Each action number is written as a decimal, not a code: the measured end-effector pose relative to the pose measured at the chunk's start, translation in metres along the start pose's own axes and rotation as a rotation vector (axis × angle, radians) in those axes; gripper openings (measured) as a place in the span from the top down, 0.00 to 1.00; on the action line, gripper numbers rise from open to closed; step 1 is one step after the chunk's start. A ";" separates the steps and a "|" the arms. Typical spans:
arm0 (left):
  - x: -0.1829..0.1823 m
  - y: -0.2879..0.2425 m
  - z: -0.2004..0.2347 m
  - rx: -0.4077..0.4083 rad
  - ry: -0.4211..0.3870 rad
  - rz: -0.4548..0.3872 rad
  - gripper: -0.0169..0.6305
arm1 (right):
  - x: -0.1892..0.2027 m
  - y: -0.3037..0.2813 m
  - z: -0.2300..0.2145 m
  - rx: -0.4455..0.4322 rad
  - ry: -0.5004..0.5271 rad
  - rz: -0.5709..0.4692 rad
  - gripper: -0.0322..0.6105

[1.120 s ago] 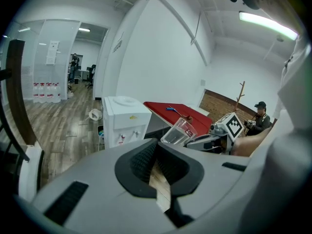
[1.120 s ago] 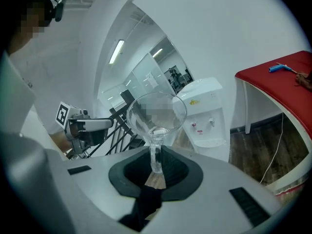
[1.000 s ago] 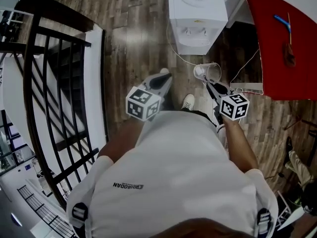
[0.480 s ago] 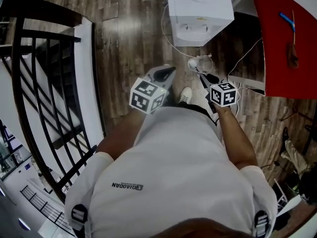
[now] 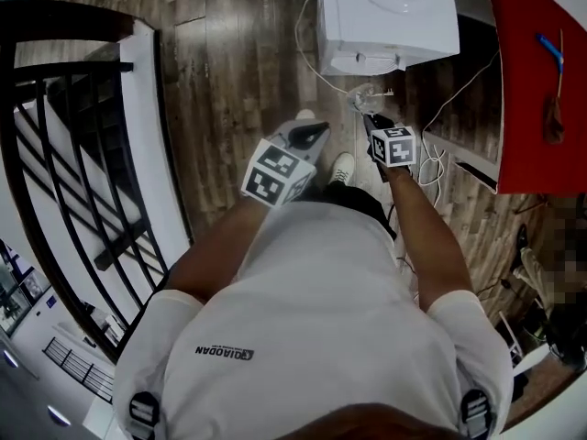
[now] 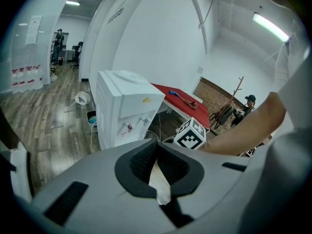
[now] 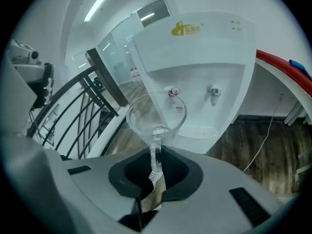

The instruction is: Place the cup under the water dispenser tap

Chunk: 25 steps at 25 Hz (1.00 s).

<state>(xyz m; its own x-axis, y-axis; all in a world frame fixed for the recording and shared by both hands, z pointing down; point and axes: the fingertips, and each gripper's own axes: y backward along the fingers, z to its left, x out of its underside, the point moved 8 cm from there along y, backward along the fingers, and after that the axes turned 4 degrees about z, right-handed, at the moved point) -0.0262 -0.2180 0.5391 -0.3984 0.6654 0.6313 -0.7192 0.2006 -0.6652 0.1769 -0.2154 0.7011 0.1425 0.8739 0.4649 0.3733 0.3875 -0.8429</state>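
Cup (image 7: 155, 112), clear thin plastic, is held in your right gripper (image 7: 155, 165), whose jaws are clenched on a narrow strip of it. In the right gripper view the wide end stands above the jaws and the narrow end sits down at them. It hangs in the air in front of the white water dispenser (image 7: 204, 48), near the two taps (image 7: 213, 90) but not yet under either, with the drip tray (image 7: 197, 130) below and beyond it. From the head view the cup (image 5: 364, 94) shows as a small glassy shape just ahead of the right gripper (image 5: 374, 125), close to the foot of the dispenser (image 5: 390, 12) on the wooden floor (image 5: 238, 53). Your left gripper (image 6: 157, 165) is clenched on nothing and sits beside your body (it has no part in this step so far). Judging by its look, the cup is very light, flimsy and slippery: it will likely buckle if squeezed hard and tip if set down carelessly. A light pinch on the wall near the rim seems the safest hold. White cables (image 5: 321, 71) trail across the floor by the dispenser.
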 end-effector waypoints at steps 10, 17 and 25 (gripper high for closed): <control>0.011 -0.030 0.060 0.028 -0.003 0.085 0.98 | -0.005 -0.108 -0.031 0.185 0.109 0.085 0.87; 0.029 -0.034 0.079 0.013 0.037 0.126 0.98 | -0.015 -0.154 -0.045 0.219 0.131 0.028 0.87; 0.052 -0.035 0.071 0.034 0.056 0.156 0.98 | -0.024 -0.179 -0.053 0.236 0.220 -0.004 0.87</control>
<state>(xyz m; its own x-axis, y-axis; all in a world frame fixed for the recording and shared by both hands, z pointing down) -0.0625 -0.2416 0.6234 -0.4751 0.7258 0.4976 -0.6705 0.0676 -0.7388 0.1548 -0.3217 0.8552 0.3457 0.7979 0.4938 0.1551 0.4704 -0.8687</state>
